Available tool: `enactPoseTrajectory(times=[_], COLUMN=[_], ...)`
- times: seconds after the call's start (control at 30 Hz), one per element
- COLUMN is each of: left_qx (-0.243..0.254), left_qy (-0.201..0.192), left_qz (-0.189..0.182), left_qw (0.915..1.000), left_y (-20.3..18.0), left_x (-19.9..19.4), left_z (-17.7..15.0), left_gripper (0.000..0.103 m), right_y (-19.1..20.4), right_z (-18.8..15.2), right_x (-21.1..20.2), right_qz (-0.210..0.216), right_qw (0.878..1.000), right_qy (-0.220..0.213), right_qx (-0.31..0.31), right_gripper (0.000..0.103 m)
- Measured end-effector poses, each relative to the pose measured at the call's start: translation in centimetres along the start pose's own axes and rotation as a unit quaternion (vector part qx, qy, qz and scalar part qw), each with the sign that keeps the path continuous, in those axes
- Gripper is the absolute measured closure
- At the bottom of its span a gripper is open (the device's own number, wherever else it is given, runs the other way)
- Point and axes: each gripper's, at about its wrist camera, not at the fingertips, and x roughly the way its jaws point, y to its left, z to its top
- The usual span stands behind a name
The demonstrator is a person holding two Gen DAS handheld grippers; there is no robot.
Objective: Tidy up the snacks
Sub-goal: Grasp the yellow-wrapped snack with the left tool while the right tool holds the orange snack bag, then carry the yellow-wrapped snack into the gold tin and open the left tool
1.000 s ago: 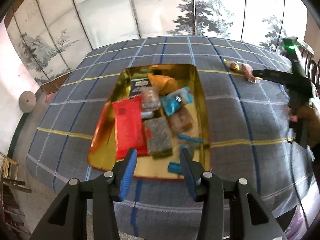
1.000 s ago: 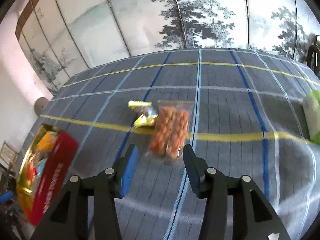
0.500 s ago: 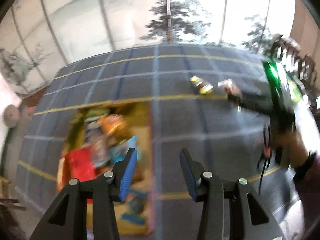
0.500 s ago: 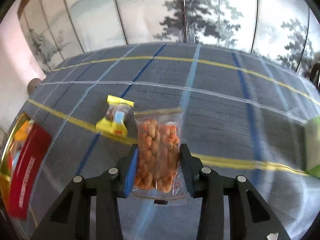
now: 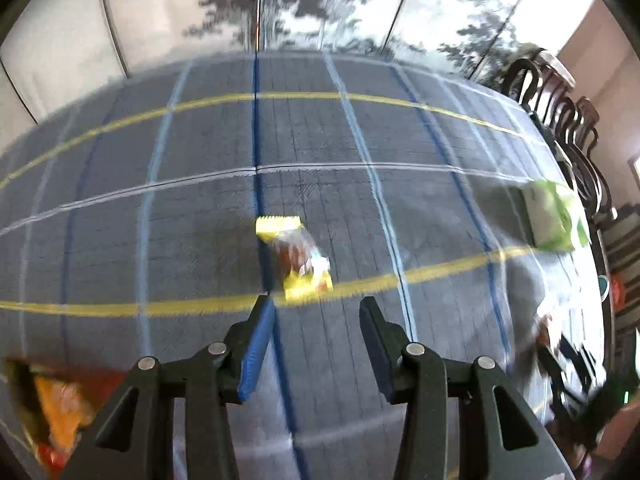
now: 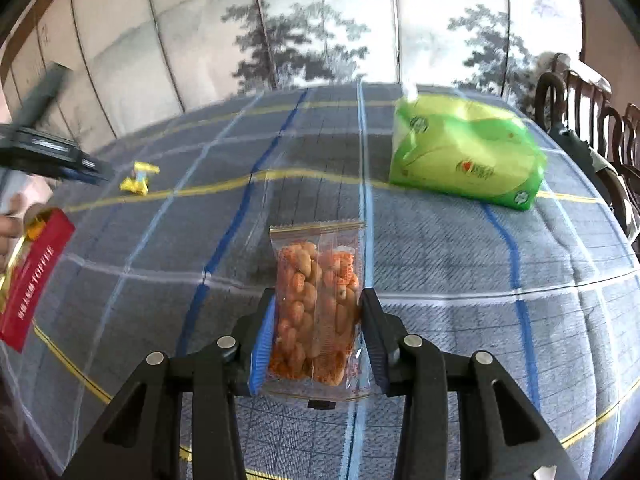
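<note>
The right gripper (image 6: 318,336) pinches a clear packet of orange snacks (image 6: 316,308) between both pads, above the plaid tablecloth (image 6: 460,312). A green pack (image 6: 468,156) lies at one o'clock. At ten o'clock sit a small yellow-wrapped candy (image 6: 139,178) and the left gripper (image 6: 48,152); a red box (image 6: 30,276) stands at nine.

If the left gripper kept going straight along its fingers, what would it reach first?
Most likely the yellow-wrapped candy, lying on the plaid tablecloth just ahead of the left gripper, whose open jaws hold nothing. The frame is blurred, so depth is uncertain.
</note>
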Motion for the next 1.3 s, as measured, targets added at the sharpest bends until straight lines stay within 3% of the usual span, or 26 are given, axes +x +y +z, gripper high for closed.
enactPoseTrajectory(times=[0.17, 0.4, 0.47, 0.53, 0.6, 0.93, 1.13, 1.3], left_qx=[-0.043, -0.029, -0.007, -0.014, -0.036, 0.008, 0.024, 0.022], left_qy=[0.032, 0.016, 0.001, -0.008, -0.014, -0.148, -0.158, -0.167], left_qz=[-0.016, 0.027, 0.058, 0.056, 0.038, 0.076, 0.088, 0.092], left_qw=[0.9984, 0.9991, 0.9983, 0.9983, 0.9985, 0.9861, 0.9832, 0.9814], left_y=[0.8, -0.5, -1.4, -1.6, -1.7, -6.1, -7.7, -6.7], left_x=[3.1, 4.7, 4.9, 4.7, 3.8, -6.5, -8.8, -10.3], left_z=[1.8, 2.5, 2.2, 1.5, -0.1, -14.3, -19.6, -23.2], left_gripper=[0.058, 0.058, 0.074, 0.074, 0.074, 0.074, 0.073, 0.073], right_y=[-0.1, -0.3, -0.3, -0.2, -0.2, 0.5, 0.9, 1.5], right_z=[0.2, 0.1, 0.2, 0.3, 0.4, 0.9, 1.3, 1.4], right_x=[0.8, 1.1, 1.3, 1.4, 1.5, 2.1, 2.7, 2.8], right_qz=[0.026, 0.039, 0.039, 0.036, 0.033, 0.004, -0.018, -0.035], right_qw=[0.999, 0.999, 0.999, 0.999, 0.999, 0.999, 0.999, 0.998], right_qy=[0.018, 0.026, 0.026, 0.026, 0.027, 0.03, 0.032, 0.035], right_qx=[0.006, 0.01, 0.012, 0.011, 0.01, -0.008, -0.012, -0.027], right_gripper=[0.065, 0.064, 0.064, 0.064, 0.064, 0.064, 0.063, 0.062])
